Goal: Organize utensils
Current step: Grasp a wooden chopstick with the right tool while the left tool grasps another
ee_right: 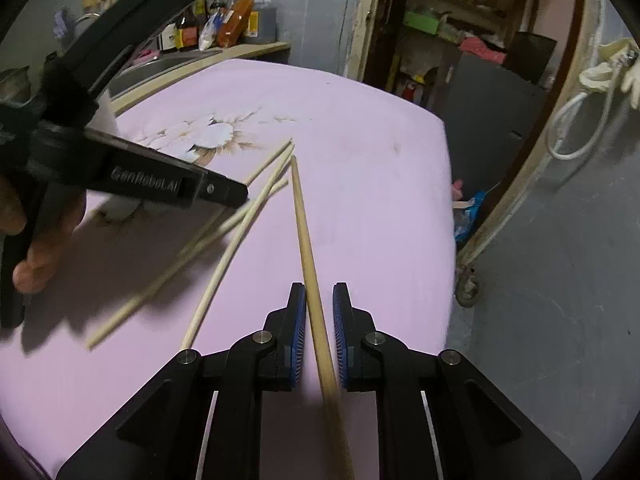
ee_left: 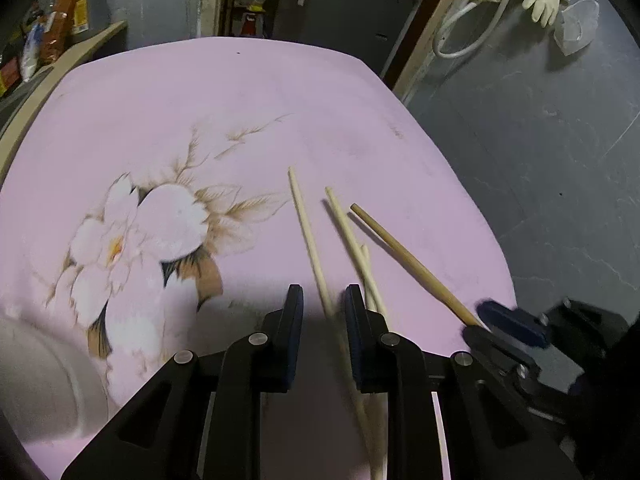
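On the pink floral tablecloth (ee_left: 240, 92), we work at gathering scattered chopsticks. Our right gripper (ee_right: 319, 304), entering from six o'clock, straddles the darker chopstick (ee_right: 306, 232): jaws slightly parted, the stick against the left pad, not visibly clamped. Our left gripper (ee_left: 322, 300) stands part-open around one pale chopstick (ee_left: 306, 224), with two more pale sticks (ee_left: 352, 232) just beside it toward three o'clock. We judge the sticks are mid-collection; next, each claw must close squarely, then lay them parallel.

"GenRobot.AI" on left gripper (ee_right: 224, 196)
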The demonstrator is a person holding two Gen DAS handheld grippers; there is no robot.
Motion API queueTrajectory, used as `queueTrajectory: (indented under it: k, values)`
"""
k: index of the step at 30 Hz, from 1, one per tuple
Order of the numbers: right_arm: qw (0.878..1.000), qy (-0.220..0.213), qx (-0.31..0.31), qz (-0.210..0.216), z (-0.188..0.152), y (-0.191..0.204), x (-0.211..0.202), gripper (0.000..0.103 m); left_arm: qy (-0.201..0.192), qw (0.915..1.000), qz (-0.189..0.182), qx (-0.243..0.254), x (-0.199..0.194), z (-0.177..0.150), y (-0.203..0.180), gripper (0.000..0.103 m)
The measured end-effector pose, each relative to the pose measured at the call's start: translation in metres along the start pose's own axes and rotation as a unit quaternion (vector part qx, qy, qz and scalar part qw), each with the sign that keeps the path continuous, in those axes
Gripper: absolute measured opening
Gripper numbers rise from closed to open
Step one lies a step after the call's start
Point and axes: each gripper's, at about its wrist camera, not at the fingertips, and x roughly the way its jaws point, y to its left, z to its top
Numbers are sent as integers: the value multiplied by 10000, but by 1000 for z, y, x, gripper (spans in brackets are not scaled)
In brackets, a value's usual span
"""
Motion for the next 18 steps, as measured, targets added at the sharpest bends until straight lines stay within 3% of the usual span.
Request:
queueTrajectory:
  k: [5, 7, 11, 15, 18]
  values:
    - [9988, 302, 215, 334, 26, -12, 24, 12, 123, 9999, 17, 50, 3, 11, 4, 17]
    - [9972, 404, 391, 496, 31, -17, 32, 11, 145, 9998, 117, 73, 2, 11, 6, 6]
    - [9956, 447, 519, 636, 33, -16, 32, 5, 155, 9999, 17, -50, 1, 7, 10, 2]
    - [9916, 174, 953, 858, 24, -22, 21, 4, -44, 9999, -76, -116, -15, -7, 9, 2]
    - [9904, -232, 1112, 786, 15, -18, 6, 4, -461, 9989, -85, -28, -37, -22, 9, 2]
